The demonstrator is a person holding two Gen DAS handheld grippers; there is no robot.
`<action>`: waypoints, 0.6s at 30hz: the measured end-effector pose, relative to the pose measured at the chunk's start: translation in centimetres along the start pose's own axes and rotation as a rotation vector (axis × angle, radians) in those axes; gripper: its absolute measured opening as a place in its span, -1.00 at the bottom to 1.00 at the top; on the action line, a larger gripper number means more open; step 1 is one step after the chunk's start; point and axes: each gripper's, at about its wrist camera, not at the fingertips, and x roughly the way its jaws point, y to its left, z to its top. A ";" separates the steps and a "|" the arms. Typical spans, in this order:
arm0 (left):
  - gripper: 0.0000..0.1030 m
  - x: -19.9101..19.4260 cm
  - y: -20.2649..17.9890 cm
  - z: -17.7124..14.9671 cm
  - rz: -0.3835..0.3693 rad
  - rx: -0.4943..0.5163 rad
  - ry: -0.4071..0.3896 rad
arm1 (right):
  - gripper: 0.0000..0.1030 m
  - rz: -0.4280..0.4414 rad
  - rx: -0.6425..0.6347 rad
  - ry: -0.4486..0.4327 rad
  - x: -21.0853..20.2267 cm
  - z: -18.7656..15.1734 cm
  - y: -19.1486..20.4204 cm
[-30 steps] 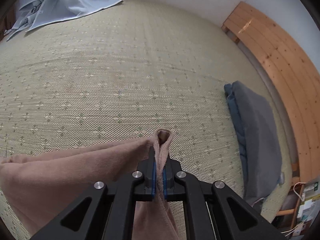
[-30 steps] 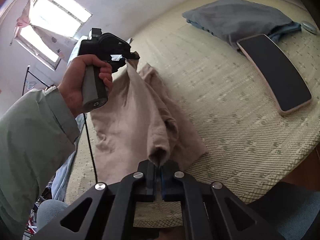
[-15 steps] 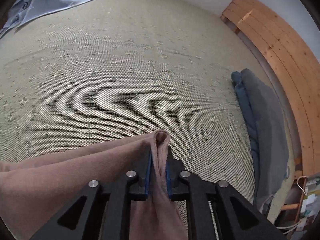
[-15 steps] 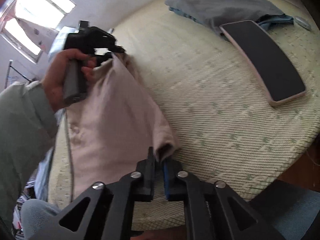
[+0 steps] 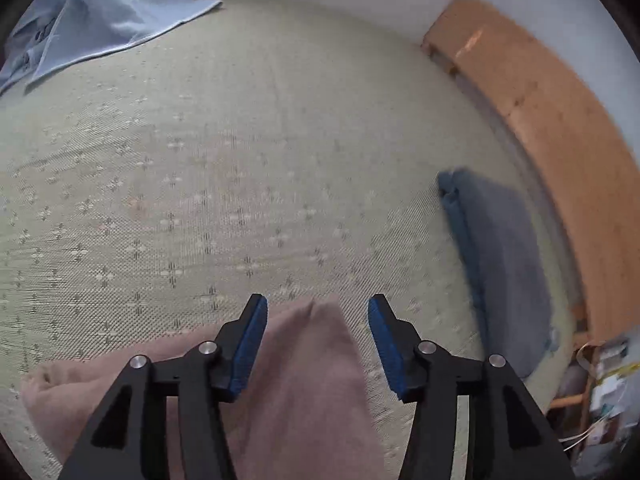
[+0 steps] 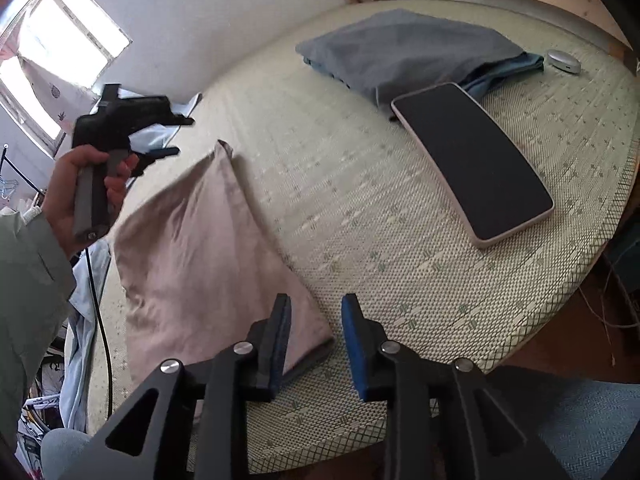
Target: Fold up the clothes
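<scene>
The pinkish-beige garment lies flat on the woven mat, spread from about 10 o'clock down toward 6 o'clock in the right wrist view, with one pointed corner at its far end and a folded edge along its right side. In the left wrist view the same garment fills the 6 o'clock area, a rolled edge trailing off to 8 o'clock.

The left gripper stands wide open just above the garment's near corner, its blue pads apart and gripping nothing. Seen from the right wrist, the left gripper is at 10 o'clock, held in the person's left hand, above the garment's far corner and clear of the cloth; this part is blurred.

The right gripper is likewise open and empty, its jaws straddling the garment's near corner at 6 o'clock; contact with the cloth cannot be told.

A folded grey-blue garment lies at 1 o'clock in the right wrist view, well apart from the beige one. Just beside it lies a dark-screened phone at 2 o'clock, and a small silver disc lies near the mat's far edge. A light blue shirt lies at 11 o'clock in the left wrist view, and wooden boards run along 2 o'clock.
</scene>
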 end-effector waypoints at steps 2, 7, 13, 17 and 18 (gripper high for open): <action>0.10 1.0 -0.6 -0.5 0.029 0.011 0.023 | -0.43 0.007 -0.001 -0.005 -0.1 0.1 0.1; 0.10 2.6 -1.4 -1.1 0.095 0.003 0.043 | -0.42 0.021 0.003 -0.014 -0.4 0.1 -0.1; 0.10 3.5 -2.2 -0.6 0.139 0.002 0.045 | -0.42 0.039 0.021 -0.015 -0.5 0.2 -0.5; 0.10 4.4 -2.9 -0.7 0.195 0.001 0.063 | -0.42 0.049 0.022 -0.018 -0.6 0.3 -0.5; 0.10 4.6 -3.1 -0.7 0.212 0.008 0.069 | -0.42 0.051 0.022 -0.019 -0.7 0.4 -0.4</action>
